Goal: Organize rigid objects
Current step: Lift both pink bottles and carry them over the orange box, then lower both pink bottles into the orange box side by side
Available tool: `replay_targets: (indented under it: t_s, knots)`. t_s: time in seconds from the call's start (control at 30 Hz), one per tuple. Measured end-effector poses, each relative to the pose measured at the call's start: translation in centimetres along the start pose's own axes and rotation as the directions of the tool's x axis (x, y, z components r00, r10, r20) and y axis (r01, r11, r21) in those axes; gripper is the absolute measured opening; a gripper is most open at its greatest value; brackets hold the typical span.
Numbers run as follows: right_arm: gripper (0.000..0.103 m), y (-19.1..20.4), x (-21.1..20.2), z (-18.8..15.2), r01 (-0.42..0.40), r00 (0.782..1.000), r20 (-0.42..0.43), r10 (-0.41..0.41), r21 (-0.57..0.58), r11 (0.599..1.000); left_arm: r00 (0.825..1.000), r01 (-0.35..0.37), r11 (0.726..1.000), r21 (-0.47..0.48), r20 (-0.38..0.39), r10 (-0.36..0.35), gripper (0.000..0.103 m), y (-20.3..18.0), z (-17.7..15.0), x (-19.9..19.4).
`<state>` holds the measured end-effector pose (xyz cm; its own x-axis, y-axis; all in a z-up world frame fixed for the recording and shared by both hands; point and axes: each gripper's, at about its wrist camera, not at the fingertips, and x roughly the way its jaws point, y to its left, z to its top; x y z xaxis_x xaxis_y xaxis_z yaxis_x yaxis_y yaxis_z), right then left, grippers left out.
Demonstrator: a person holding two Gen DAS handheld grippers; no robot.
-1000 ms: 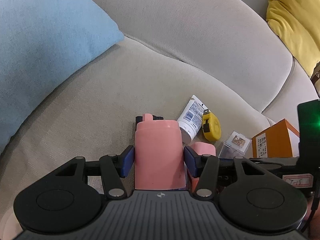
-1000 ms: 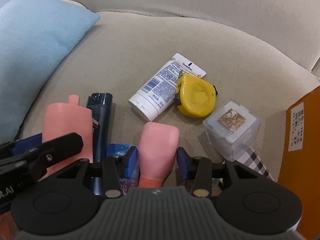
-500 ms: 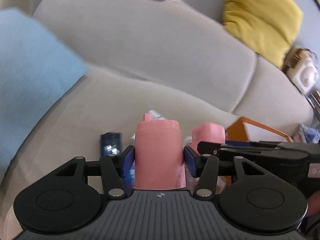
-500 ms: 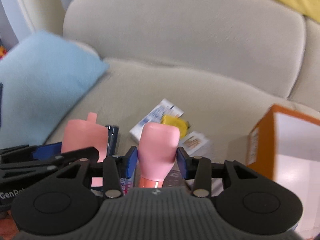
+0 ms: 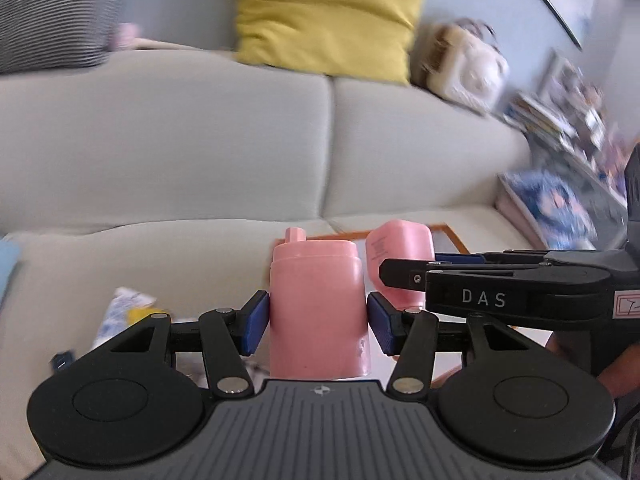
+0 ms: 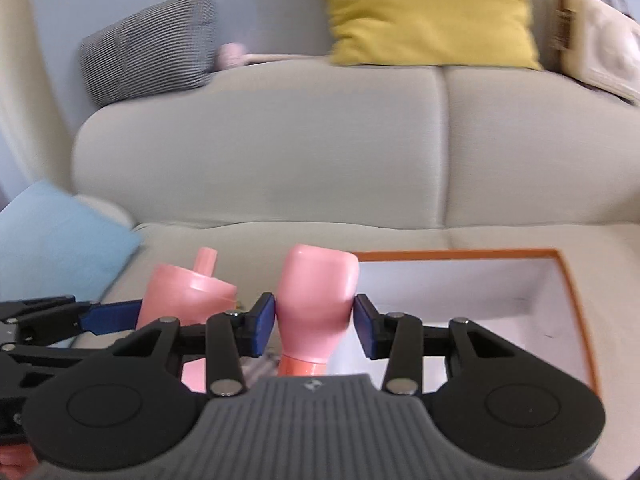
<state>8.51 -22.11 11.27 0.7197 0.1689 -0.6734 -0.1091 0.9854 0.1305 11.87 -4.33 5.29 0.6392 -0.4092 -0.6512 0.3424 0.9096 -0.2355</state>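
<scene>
— Two tools up, each with something pink. The left tool (image 5: 316, 316) is clamped about half-wide on a bottle (image 5: 316, 304), pads on its flanks below the shoulder. The right tool (image 6: 315, 322) is closed narrower on a tube (image 6: 316, 300), pinching it where it tapers toward the cap.

— Where are they, exactly?

— Both in the air above the sofa (image 6: 260, 140), side by side, the tube just at the near edge of the orange box (image 6: 576, 300), which sits open and looks empty inside.

— How would they handle, you think?

— Light, I'd judge. Smooth plastic, so a bit slippery. The bottle looks stiff; the body is the right place, not the little spout on top. The tube may give under the pads, so I'd keep hold near the firm cap end.

— Count?

— One bottle, one tube, one box. Three cushions: a yellow (image 6: 428, 12), a striped grey (image 6: 152, 44), a blue (image 6: 56, 240). A few small things lie blurred on the seat in the left view; I can't count those.
</scene>
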Motion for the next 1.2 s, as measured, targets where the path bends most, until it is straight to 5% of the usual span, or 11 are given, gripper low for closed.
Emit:
replay_targets:
  t_s: [0.3, 0.53, 0.9, 1.2]
  knots:
    - [0.044, -9.8, 2.5, -2.7, 0.108, 0.992, -0.081, -0.096, 0.150, 0.983, 0.980, 0.067, 0.962, 0.263, -0.199, -0.014, 0.061, -6.8, 0.5, 8.9]
    - [0.044, -13.7, 5.7, -4.1, 0.097, 0.985, -0.163, -0.065, 0.197, 0.976, 0.926, 0.140, 0.889, 0.437, -0.376, 0.038, 0.061, -8.6, -0.8, 14.8]
    - [0.044, -16.1, 12.1, -4.5, 0.064, 0.967, -0.254, -0.002, 0.237, 0.969, 0.862, 0.146, 0.881, 0.449, -0.494, 0.110, 0.062, -8.0, -1.5, 20.1]
    - [0.044, -16.7, 13.8, -5.2, 0.059, 0.958, -0.285, 0.019, 0.262, 0.963, 0.862, 0.154, 0.874, 0.460, -0.495, 0.109, 0.072, -8.1, -2.9, 20.9]
